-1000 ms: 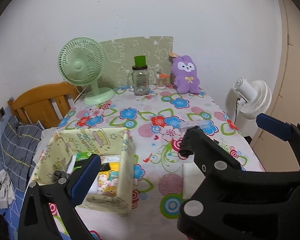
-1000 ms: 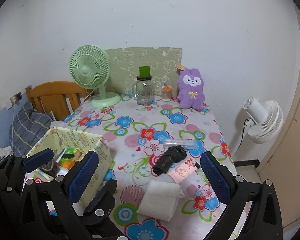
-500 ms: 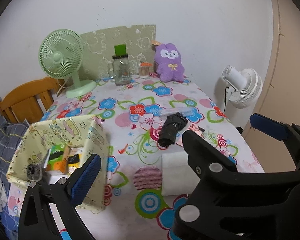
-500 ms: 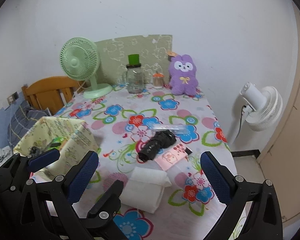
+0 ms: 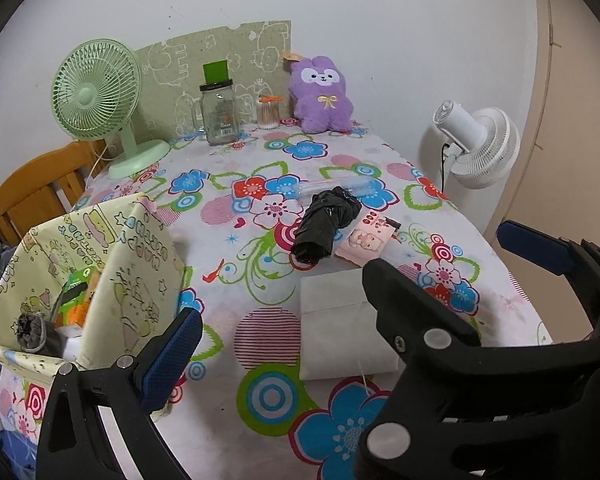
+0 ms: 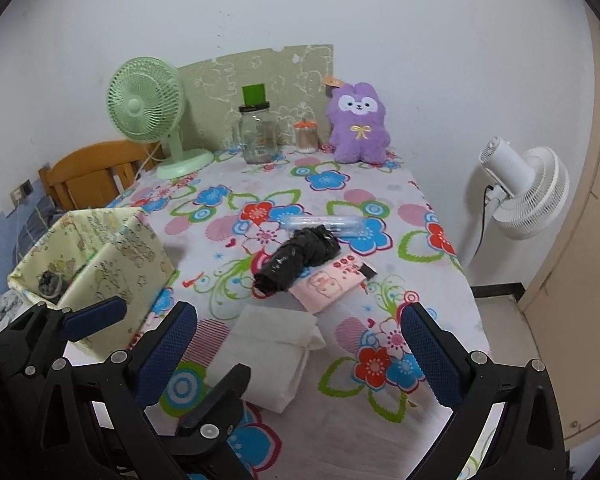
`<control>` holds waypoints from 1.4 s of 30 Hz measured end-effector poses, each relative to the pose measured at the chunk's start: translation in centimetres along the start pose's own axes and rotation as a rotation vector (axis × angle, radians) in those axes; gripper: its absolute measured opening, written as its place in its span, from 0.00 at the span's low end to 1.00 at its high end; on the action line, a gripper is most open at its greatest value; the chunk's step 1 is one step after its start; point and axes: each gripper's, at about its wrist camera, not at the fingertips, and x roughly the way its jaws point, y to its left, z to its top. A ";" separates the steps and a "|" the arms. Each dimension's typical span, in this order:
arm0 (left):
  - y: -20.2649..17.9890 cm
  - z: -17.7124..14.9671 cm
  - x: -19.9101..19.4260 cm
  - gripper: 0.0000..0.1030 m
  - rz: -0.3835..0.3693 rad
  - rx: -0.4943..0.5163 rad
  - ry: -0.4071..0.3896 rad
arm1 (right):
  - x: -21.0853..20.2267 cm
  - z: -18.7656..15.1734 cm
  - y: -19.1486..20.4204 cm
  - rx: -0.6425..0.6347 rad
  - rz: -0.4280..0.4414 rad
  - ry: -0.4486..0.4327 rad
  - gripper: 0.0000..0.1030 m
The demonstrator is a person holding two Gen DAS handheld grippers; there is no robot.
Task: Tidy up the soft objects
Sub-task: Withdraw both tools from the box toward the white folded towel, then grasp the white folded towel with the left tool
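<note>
Floral table (image 5: 236, 420), largest of all, taken as landmark; print on its cloth only flowers and rings, no readable words. At its left edge, yellow fabric bin (image 5: 140, 280) with cartoon figures and star outlines, lettering too small to read; green and orange packets (image 5: 74, 296) inside, labels illegible. Near the table's front edge, folded white cloth (image 6: 272, 352), plain, lying flat. Toward the table's middle, rolled black bag (image 6: 296, 258), touching a pink pouch (image 6: 332, 282) printed with a cartoon face and red marks. Just behind them, clear tube (image 6: 324, 223). At the table's far edge, purple plush (image 6: 358, 124), glass jar (image 6: 258, 138) with faint unreadable print, green fan (image 6: 148, 104).

Left gripper (image 5: 340, 280) above the table's front, fingers spread wide, empty, touching nothing. Right gripper (image 6: 300, 344) likewise spread wide and empty, hovering over the white cloth. Bare cloth between bin and white cloth; right table edge dropping toward a white floor fan (image 6: 528, 192).
</note>
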 end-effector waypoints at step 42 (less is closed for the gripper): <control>-2.2 -0.7 7.3 0.64 -0.088 0.007 0.192 | 6.2 -2.0 -4.2 0.093 -0.089 0.145 1.00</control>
